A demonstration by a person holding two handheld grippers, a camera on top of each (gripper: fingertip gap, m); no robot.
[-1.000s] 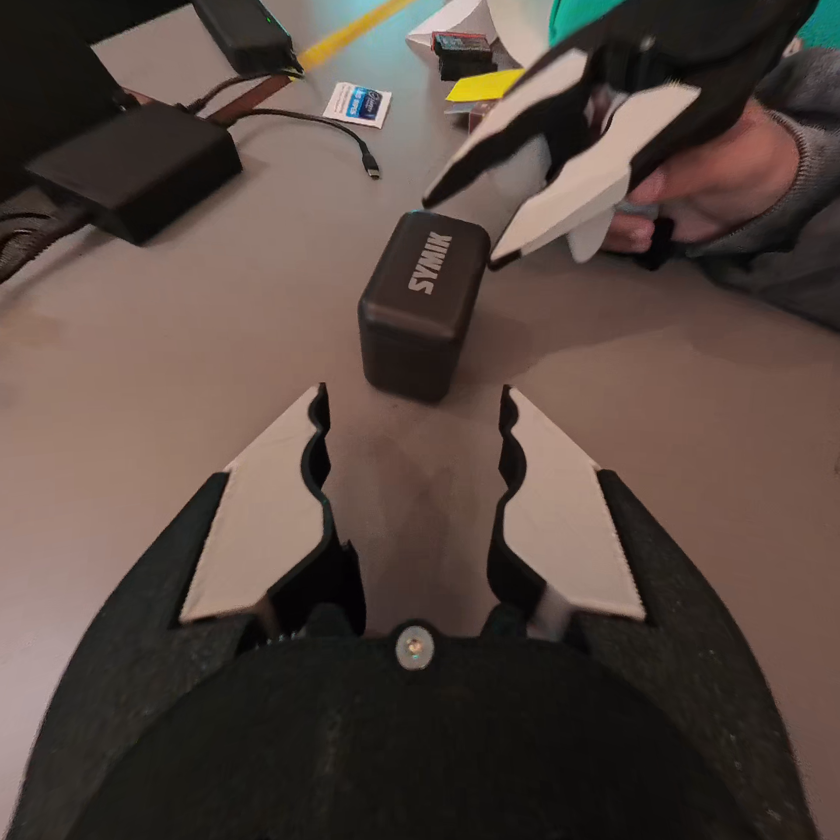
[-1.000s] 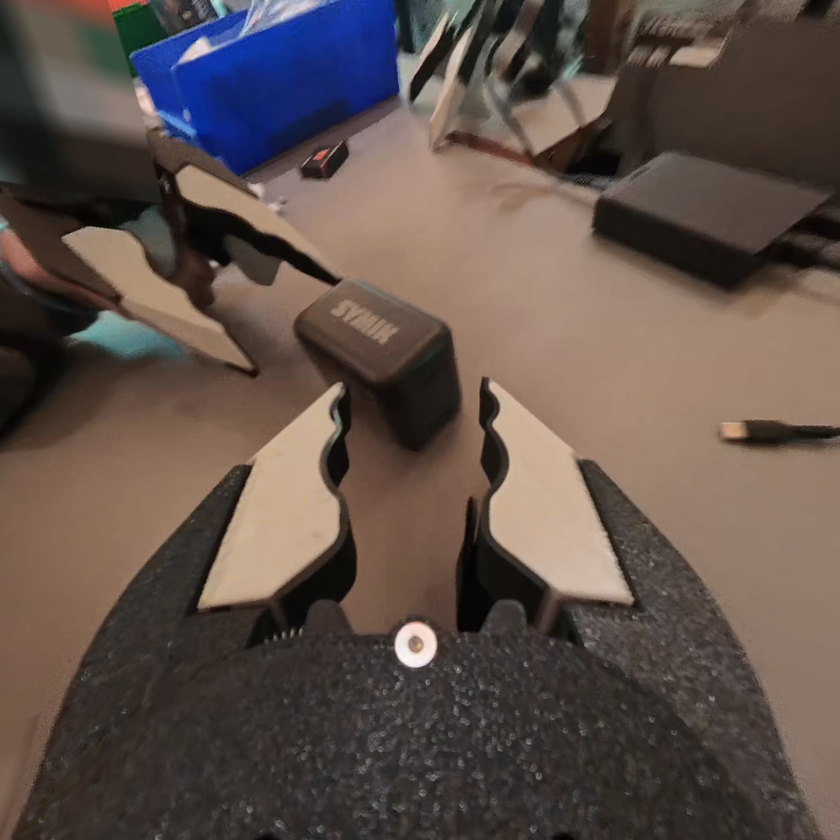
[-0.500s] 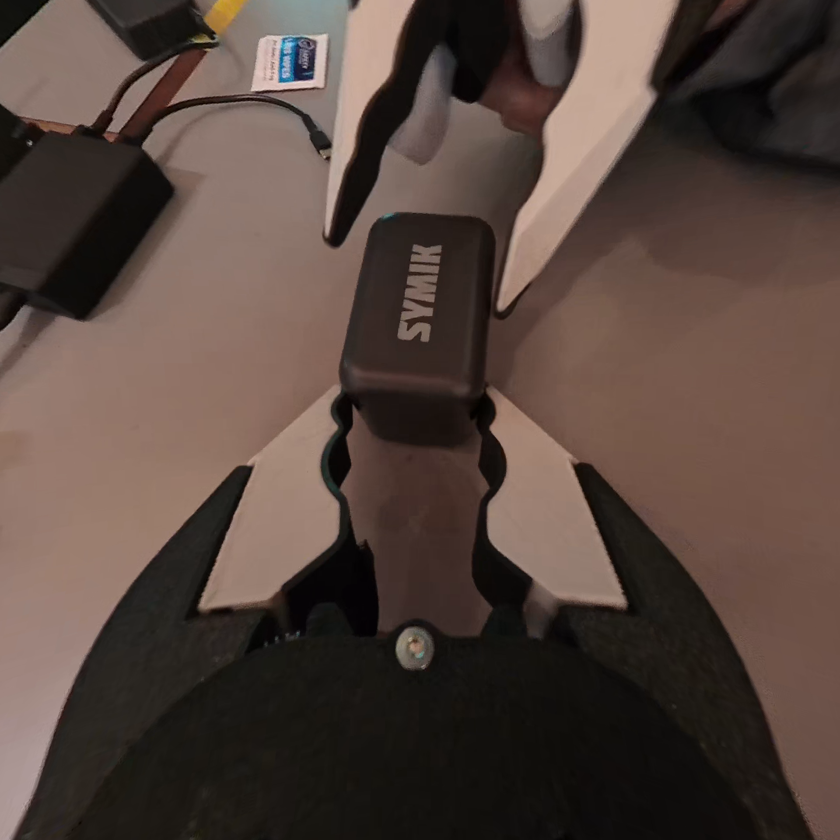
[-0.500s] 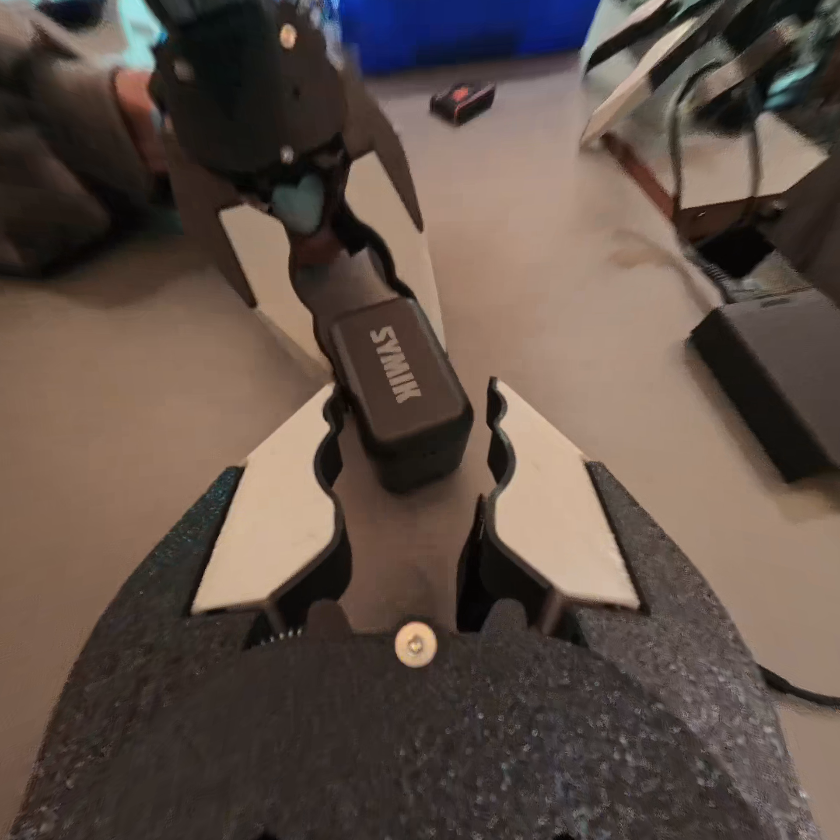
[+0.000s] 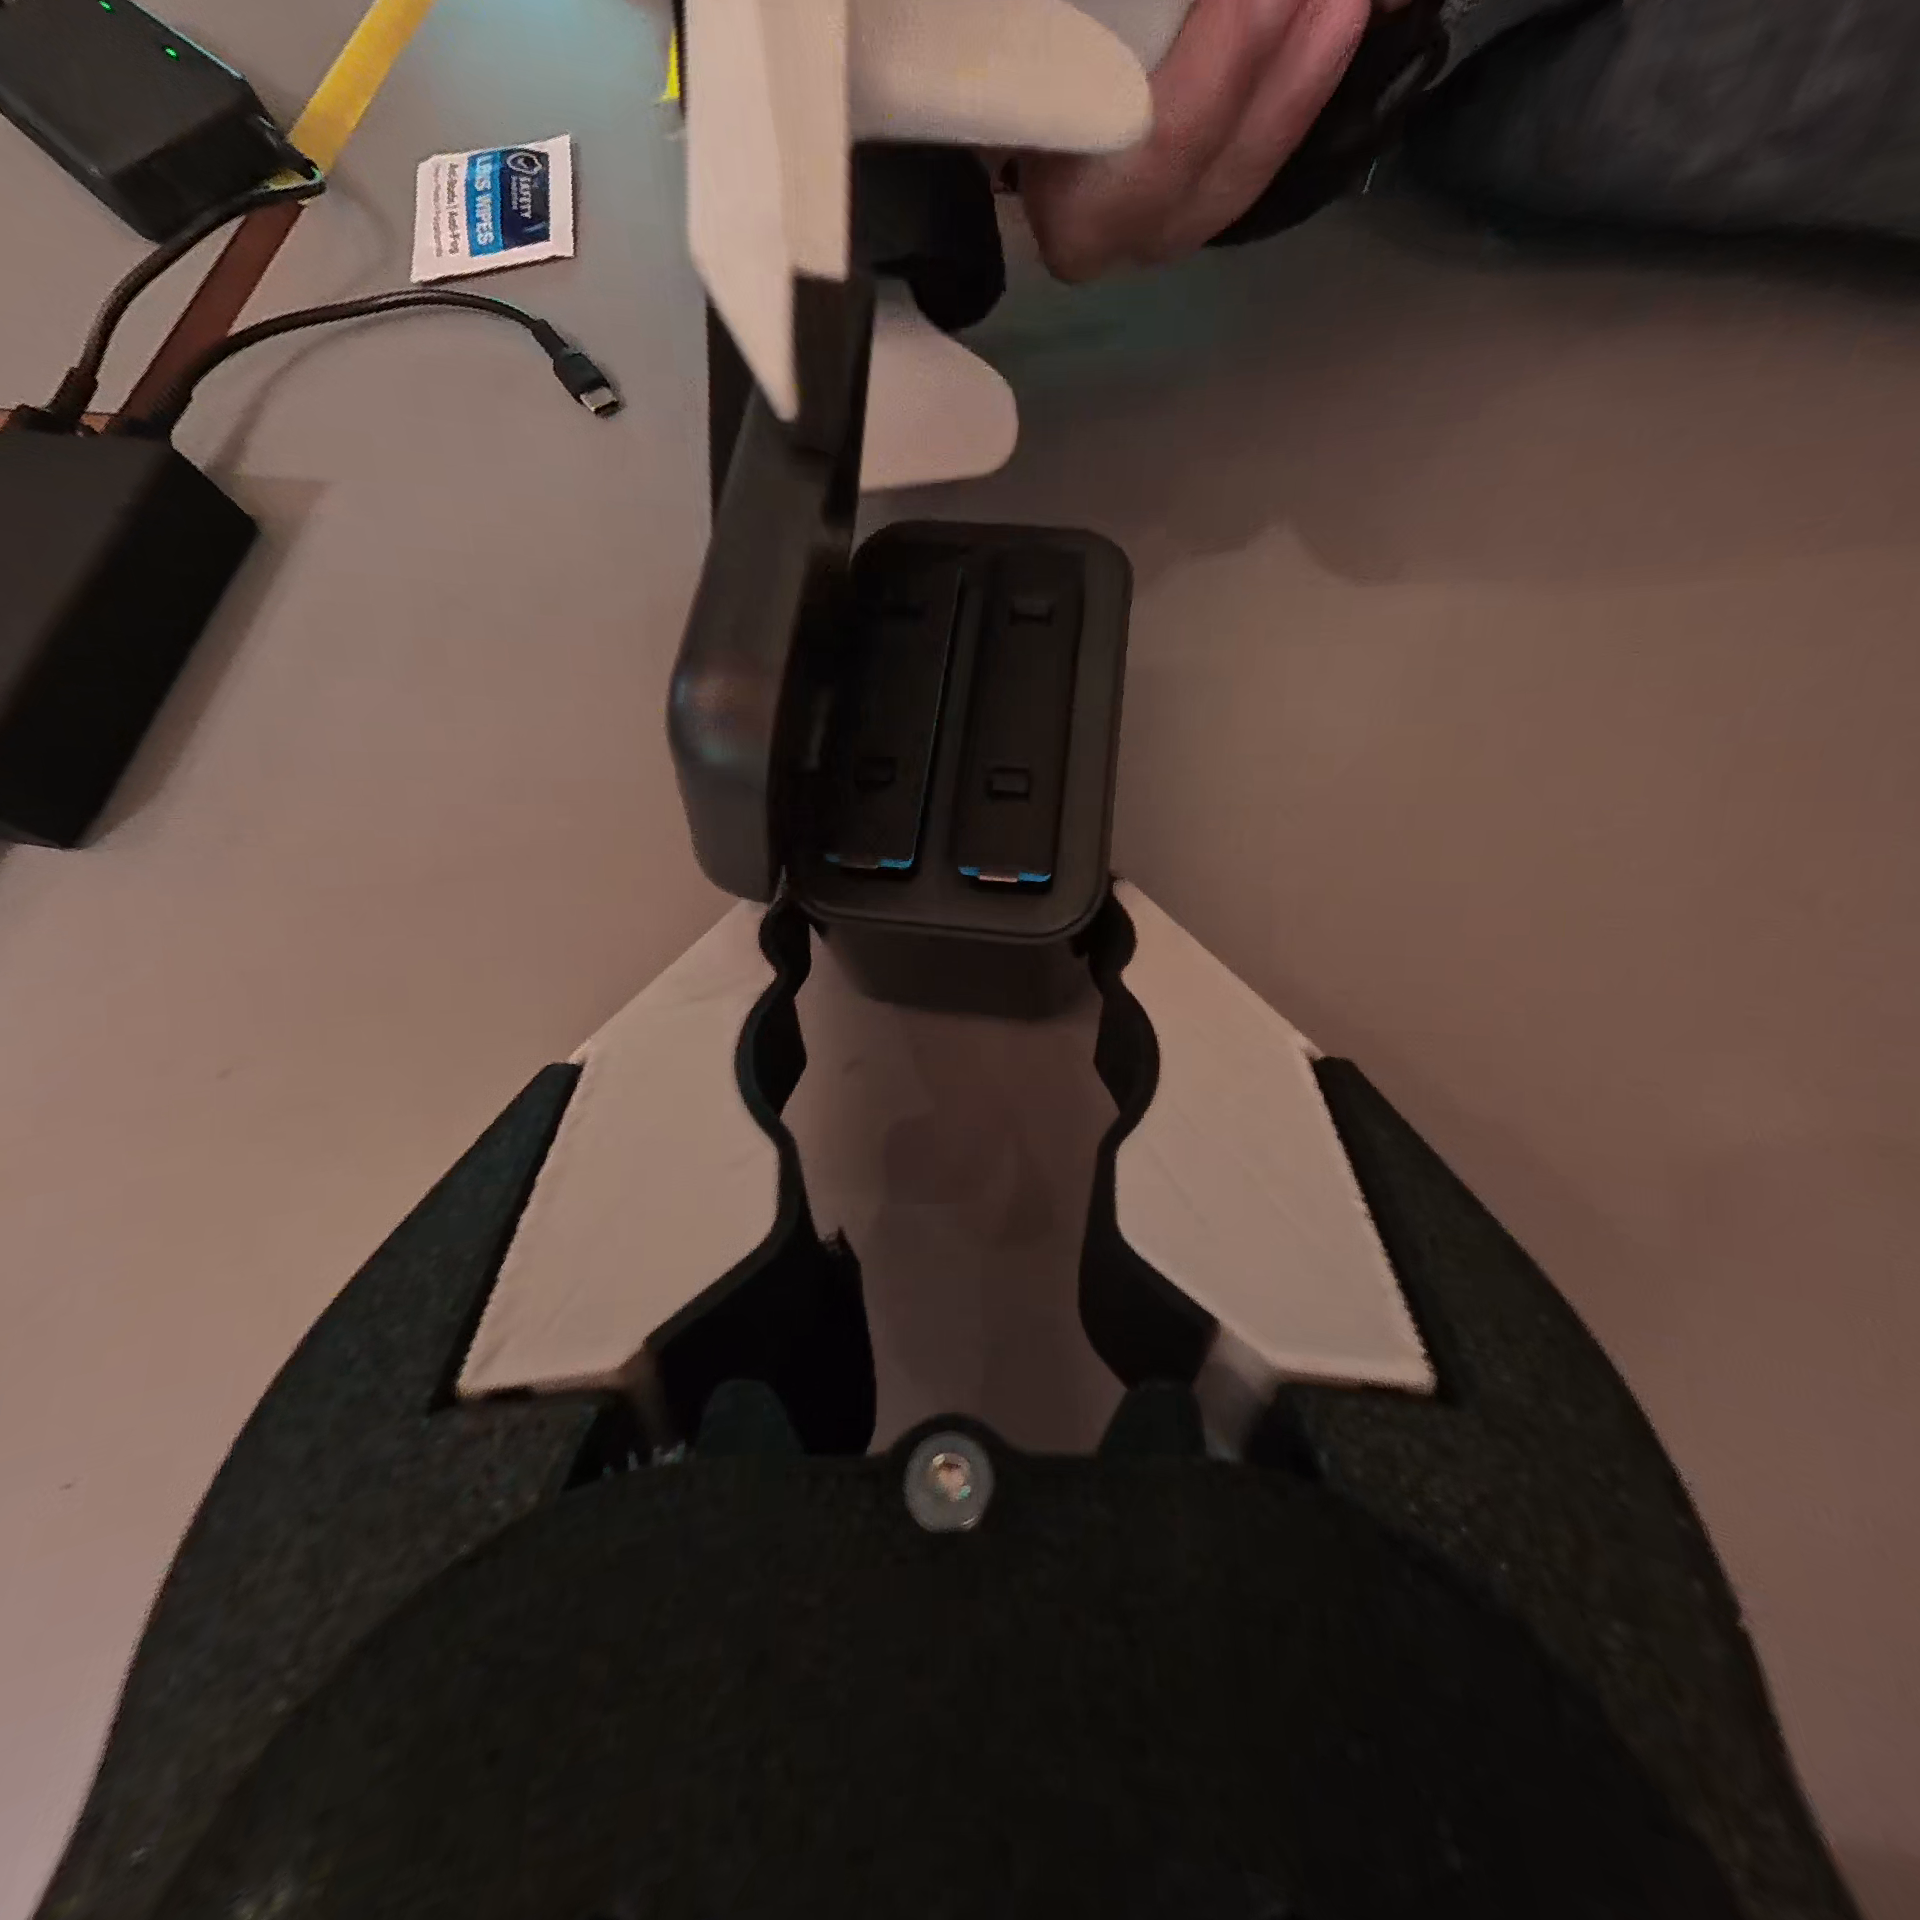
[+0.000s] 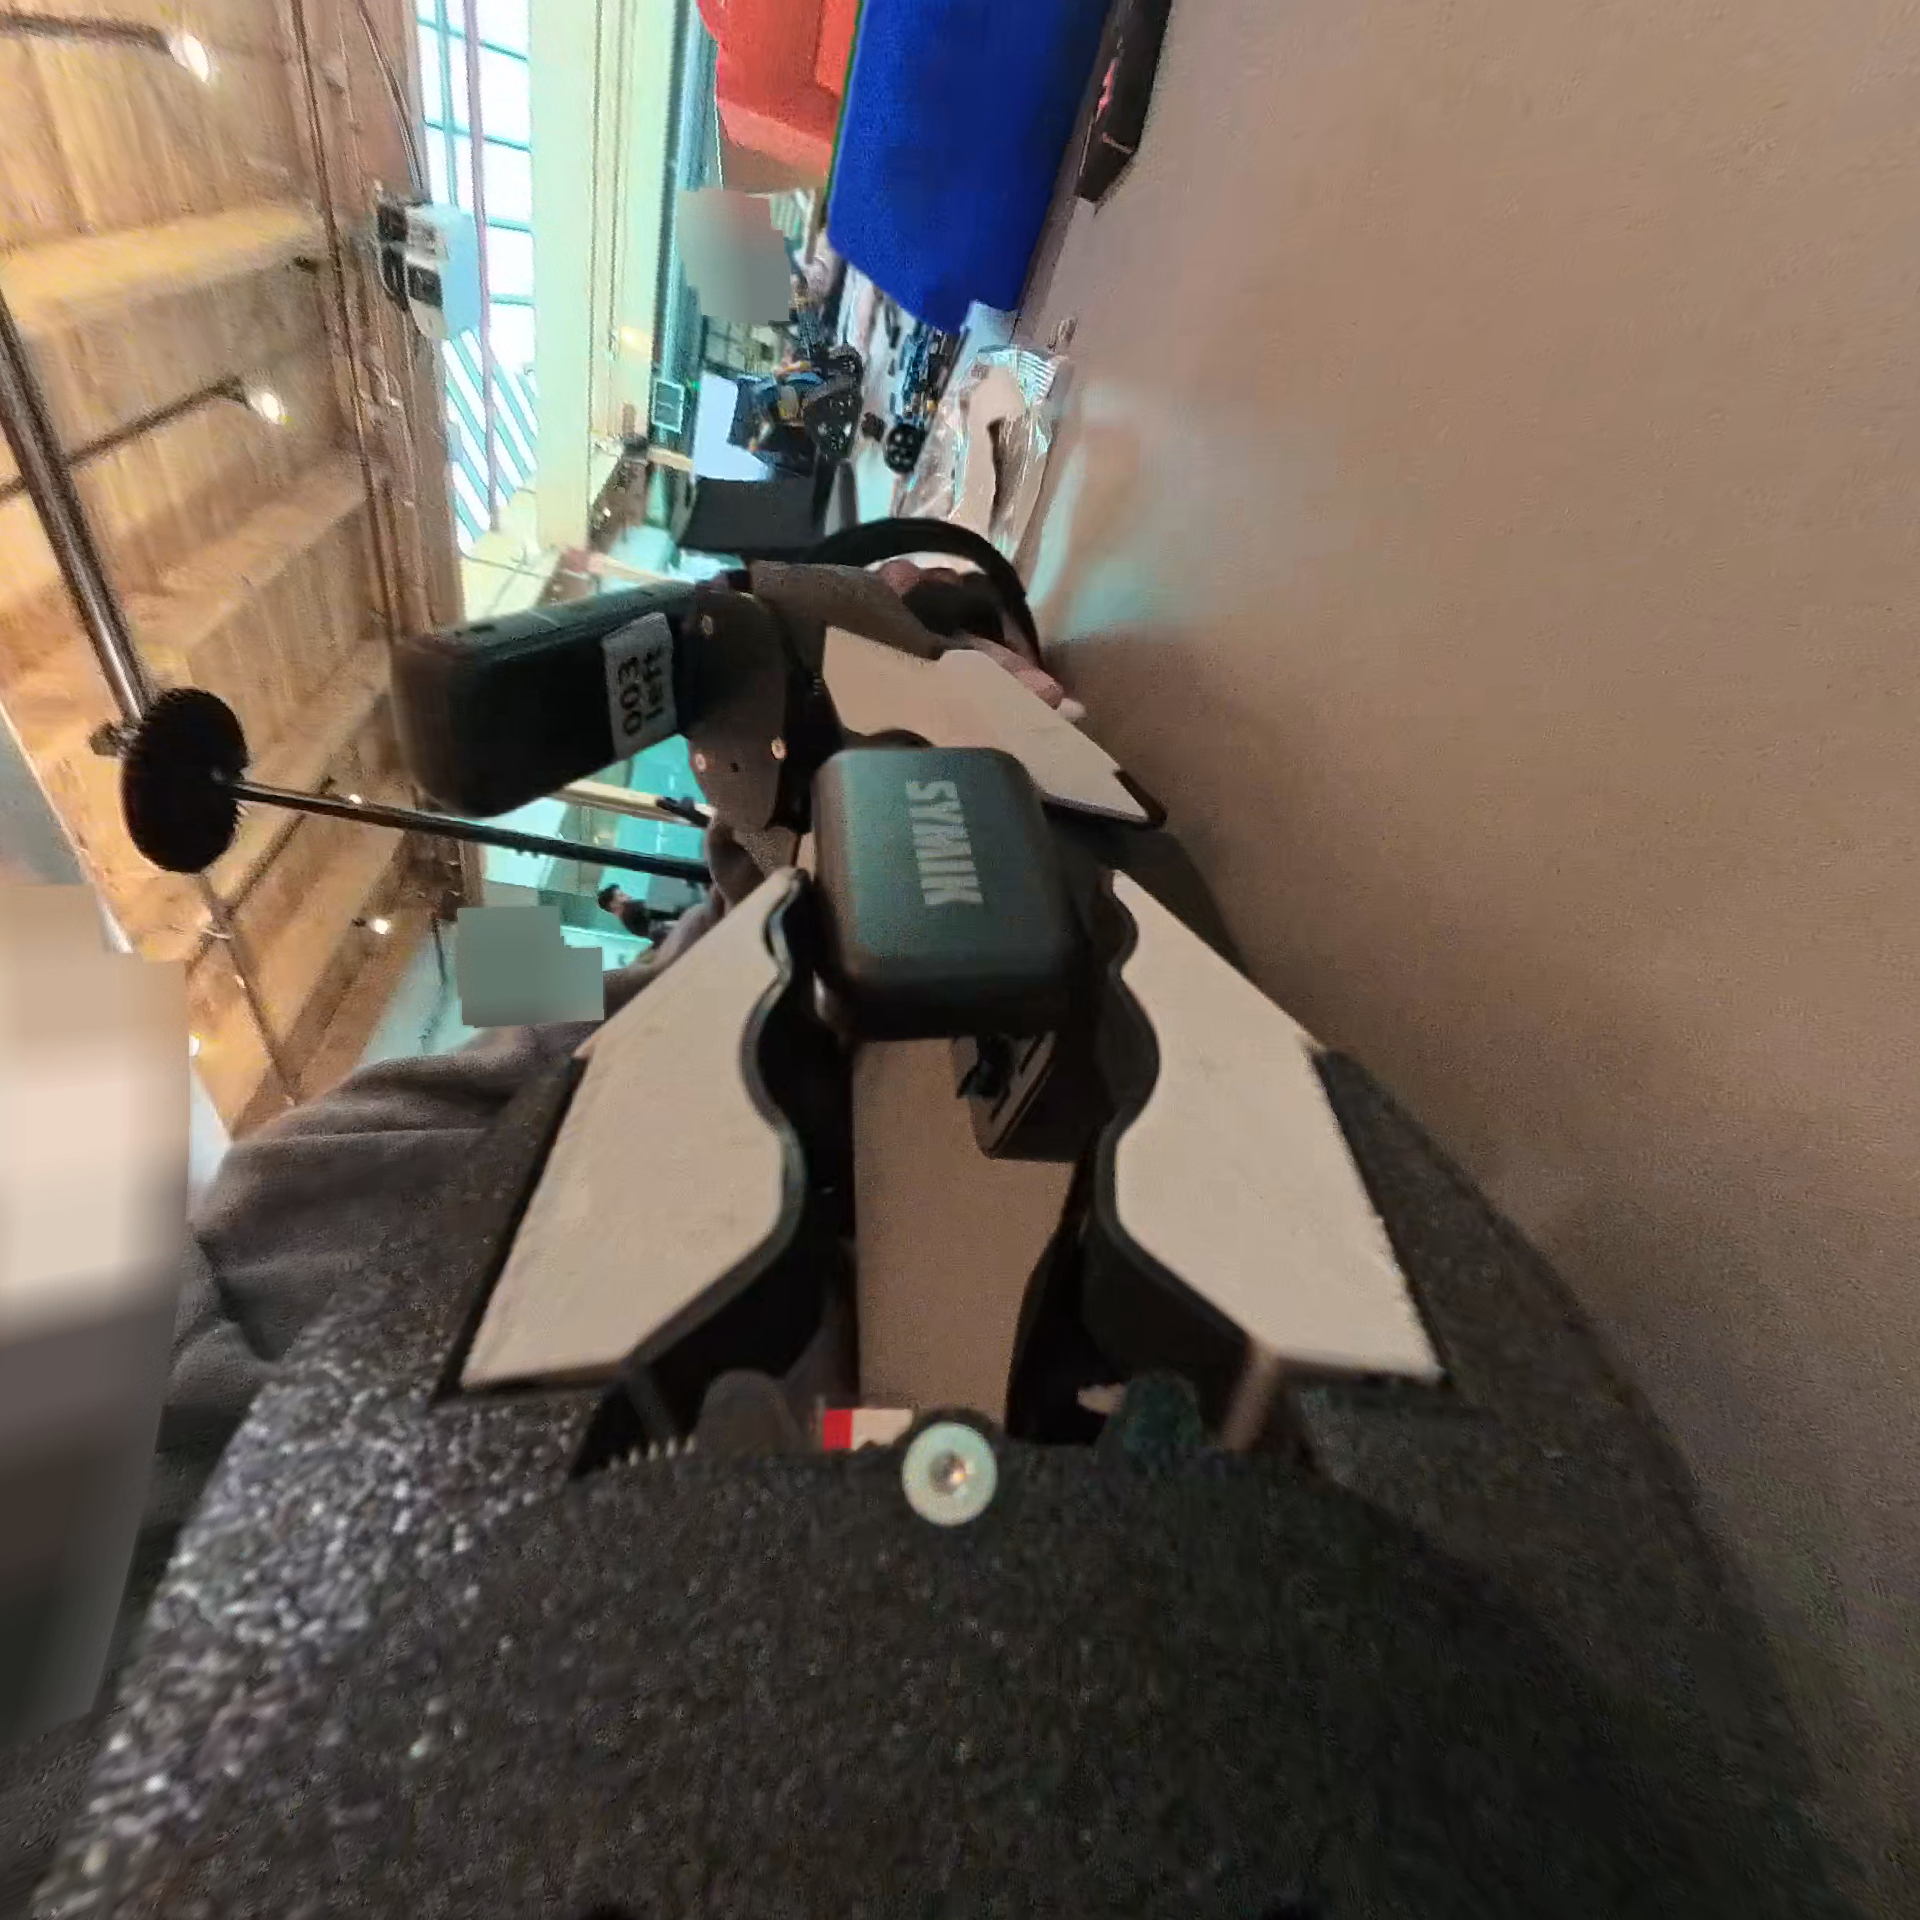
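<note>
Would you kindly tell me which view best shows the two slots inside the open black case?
The left wrist view: it looks down into the black case, showing both slots with the lid swung aside. The right wrist view shows only the lid's outside, hiding the slots.

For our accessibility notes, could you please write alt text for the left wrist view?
The left gripper clamps a small black plastic case on a grey table, while the right gripper holds its hinged lid open, showing two black batteries.
</note>
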